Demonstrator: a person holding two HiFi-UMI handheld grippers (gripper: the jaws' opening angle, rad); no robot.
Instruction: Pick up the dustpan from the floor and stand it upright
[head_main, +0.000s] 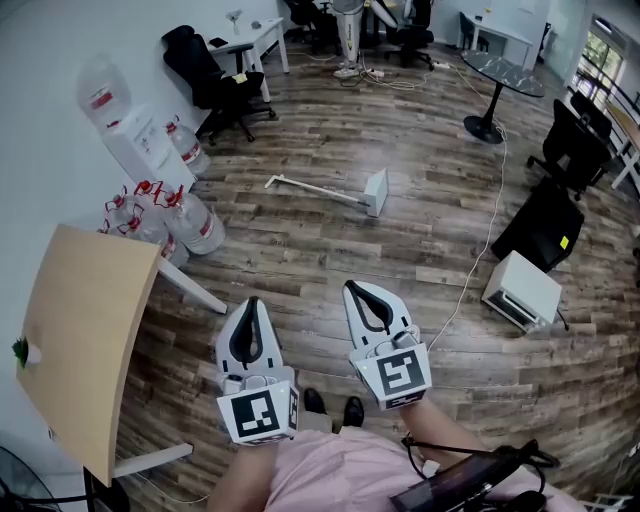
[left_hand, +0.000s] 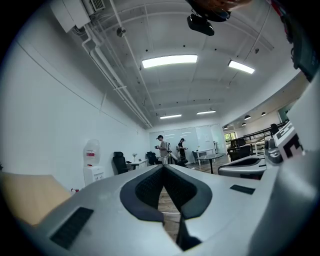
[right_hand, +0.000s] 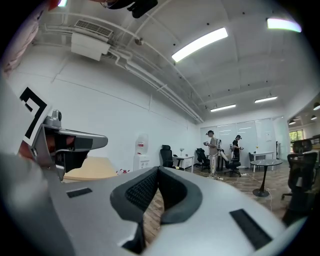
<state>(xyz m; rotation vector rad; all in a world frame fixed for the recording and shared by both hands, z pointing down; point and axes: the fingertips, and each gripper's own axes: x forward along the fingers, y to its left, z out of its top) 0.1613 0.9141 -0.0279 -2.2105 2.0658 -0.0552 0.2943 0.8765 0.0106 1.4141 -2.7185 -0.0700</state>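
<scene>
Both pairs of jaws are pressed together at the tips, with nothing between them. The left gripper (left_hand: 163, 168) and right gripper (right_hand: 159, 169) are held level side by side above the wood floor (head_main: 420, 240), just ahead of the person's shoes (head_main: 334, 407). The white long-handled dustpan (head_main: 332, 192) lies flat on the floor well ahead of both, its pan to the right and its handle pointing left. A wooden table (head_main: 85, 340) stands to the left, with water bottles (head_main: 195, 222) beyond it beside a water dispenser (head_main: 128, 128).
</scene>
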